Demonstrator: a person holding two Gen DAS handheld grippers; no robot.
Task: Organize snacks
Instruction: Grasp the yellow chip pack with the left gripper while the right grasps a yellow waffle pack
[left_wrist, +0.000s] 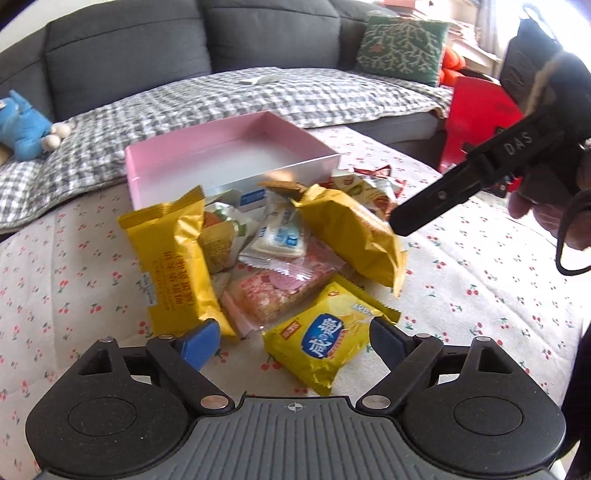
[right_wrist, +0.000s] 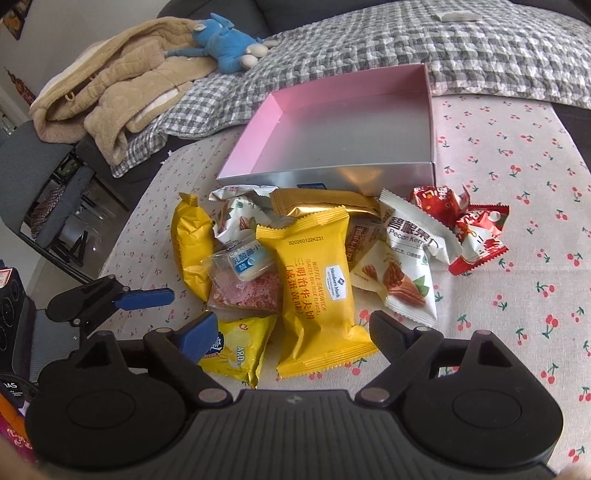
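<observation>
A pile of snack packets lies on the cherry-print tablecloth in front of an empty pink box (left_wrist: 155, 162) (right_wrist: 258, 122). My left gripper (left_wrist: 293, 341) is open just above a small yellow cracker packet (left_wrist: 325, 350) (right_wrist: 236, 354). My right gripper (right_wrist: 291, 339) is open around the near end of a yellow waffle sandwich packet (right_wrist: 317, 288) (left_wrist: 351, 236). In the left wrist view the right gripper's finger (left_wrist: 443, 199) reaches that packet from the right. A second yellow waffle packet (left_wrist: 173, 266) (right_wrist: 192, 251), a pink rice crisp bar (left_wrist: 273, 291), white pecan packets (right_wrist: 406, 258) and red candies (right_wrist: 469, 229) are in the pile.
A grey sofa with a checked blanket (left_wrist: 229, 96) stands behind the table. A blue plush toy (left_wrist: 26, 129) (right_wrist: 225, 48) and a beige jacket (right_wrist: 118, 85) lie on it. A green cushion (left_wrist: 402, 48) and a red object (left_wrist: 476, 110) are at the right.
</observation>
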